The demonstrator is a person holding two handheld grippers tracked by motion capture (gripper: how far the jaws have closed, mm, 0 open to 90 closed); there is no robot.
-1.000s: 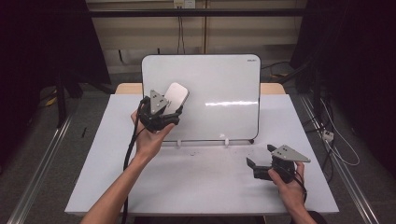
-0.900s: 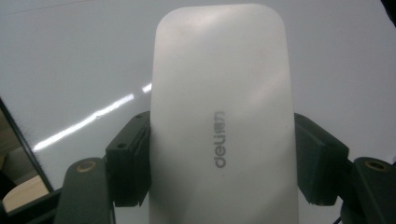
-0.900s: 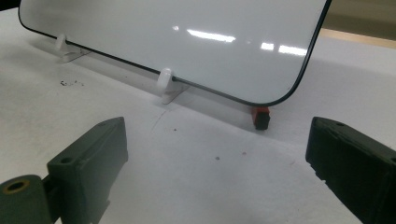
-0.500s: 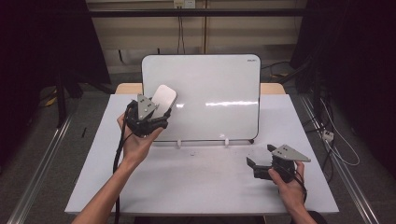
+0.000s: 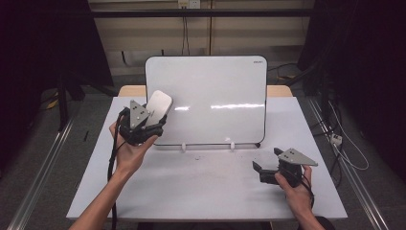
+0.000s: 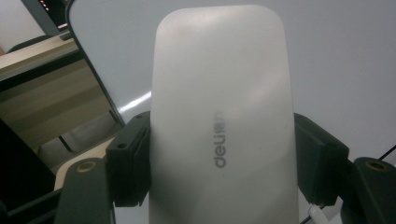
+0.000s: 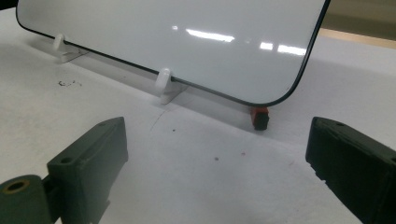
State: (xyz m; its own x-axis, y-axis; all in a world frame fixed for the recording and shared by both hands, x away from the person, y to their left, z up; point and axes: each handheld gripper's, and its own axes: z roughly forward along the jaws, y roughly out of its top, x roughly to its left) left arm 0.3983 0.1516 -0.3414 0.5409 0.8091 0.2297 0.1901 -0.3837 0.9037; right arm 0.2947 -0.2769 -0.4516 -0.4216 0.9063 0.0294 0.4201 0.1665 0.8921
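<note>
White eraser (image 6: 223,121) in left gripper's (image 5: 143,125) jaws

The table (image 5: 206,191) and upright whiteboard (image 5: 215,100) are seen from above and in front in the high view, while the whiteboard (image 6: 336,56) is faced closely from the left gripper view and its lower edge (image 7: 187,46) from low on the right.
</note>
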